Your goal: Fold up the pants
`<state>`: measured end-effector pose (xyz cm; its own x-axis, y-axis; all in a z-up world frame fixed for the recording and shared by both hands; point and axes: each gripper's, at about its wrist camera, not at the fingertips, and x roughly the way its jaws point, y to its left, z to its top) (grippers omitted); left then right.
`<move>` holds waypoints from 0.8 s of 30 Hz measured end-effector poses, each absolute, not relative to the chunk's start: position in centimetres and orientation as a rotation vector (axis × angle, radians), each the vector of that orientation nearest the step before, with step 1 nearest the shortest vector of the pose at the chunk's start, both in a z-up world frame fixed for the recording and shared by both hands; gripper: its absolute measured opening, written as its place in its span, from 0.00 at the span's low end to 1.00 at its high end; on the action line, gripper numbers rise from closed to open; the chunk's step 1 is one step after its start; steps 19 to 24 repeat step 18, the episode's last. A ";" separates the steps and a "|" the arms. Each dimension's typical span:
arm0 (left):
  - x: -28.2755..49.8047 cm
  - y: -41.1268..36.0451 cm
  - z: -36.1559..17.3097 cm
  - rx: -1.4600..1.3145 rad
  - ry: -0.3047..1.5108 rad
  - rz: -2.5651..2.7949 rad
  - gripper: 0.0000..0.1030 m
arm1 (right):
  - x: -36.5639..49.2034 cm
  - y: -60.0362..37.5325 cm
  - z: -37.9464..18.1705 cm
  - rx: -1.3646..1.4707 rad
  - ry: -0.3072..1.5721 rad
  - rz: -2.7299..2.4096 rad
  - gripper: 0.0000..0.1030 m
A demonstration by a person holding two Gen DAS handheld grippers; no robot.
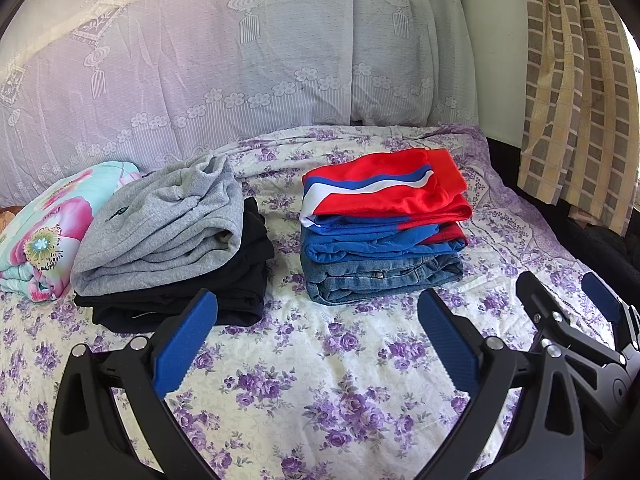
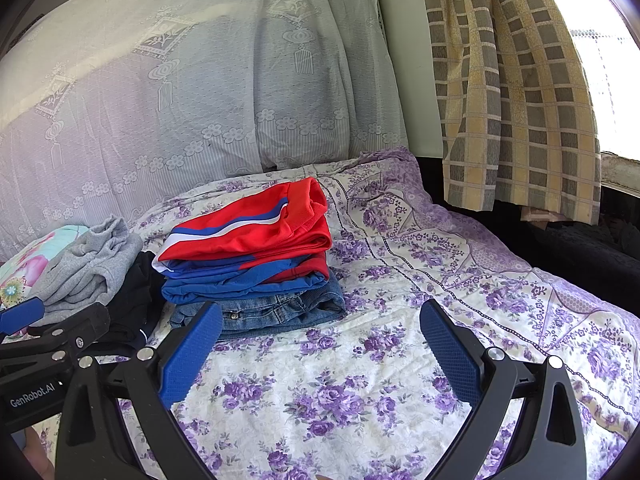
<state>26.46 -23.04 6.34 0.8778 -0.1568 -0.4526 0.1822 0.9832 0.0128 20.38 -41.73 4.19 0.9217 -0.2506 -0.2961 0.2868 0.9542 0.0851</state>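
Lying crosswise, folded pants

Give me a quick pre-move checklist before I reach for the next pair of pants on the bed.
1. Left gripper open and empty: ok.
2. Right gripper open and empty: ok.
3. Folded stack with red pants on top, jeans at the bottom, sits neatly: ok.
4. Grey pants on the black garment folded: not ok, bunched.
5. Bedsheet ahead of the grippers free for folding: ok.
6. Grippers apart from each other: ok, side by side.
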 end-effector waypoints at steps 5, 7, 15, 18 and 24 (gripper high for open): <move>26.4 -23.2 6.3 0.055 0.471 -0.179 0.95 | 20.4 -41.7 4.2 0.128 0.287 -0.276 0.97; 26.4 -23.2 6.3 0.054 0.472 -0.180 0.95 | 20.4 -41.8 4.2 0.128 0.288 -0.276 0.97; 26.2 -23.2 6.2 0.049 0.480 -0.186 0.95 | 20.5 -41.7 4.2 0.127 0.288 -0.275 0.97; 26.4 -23.1 6.2 0.047 0.482 -0.186 0.95 | 20.4 -41.8 4.2 0.128 0.288 -0.275 0.97; 26.4 -23.1 6.2 0.047 0.482 -0.186 0.95 | 20.4 -41.8 4.2 0.128 0.288 -0.275 0.97</move>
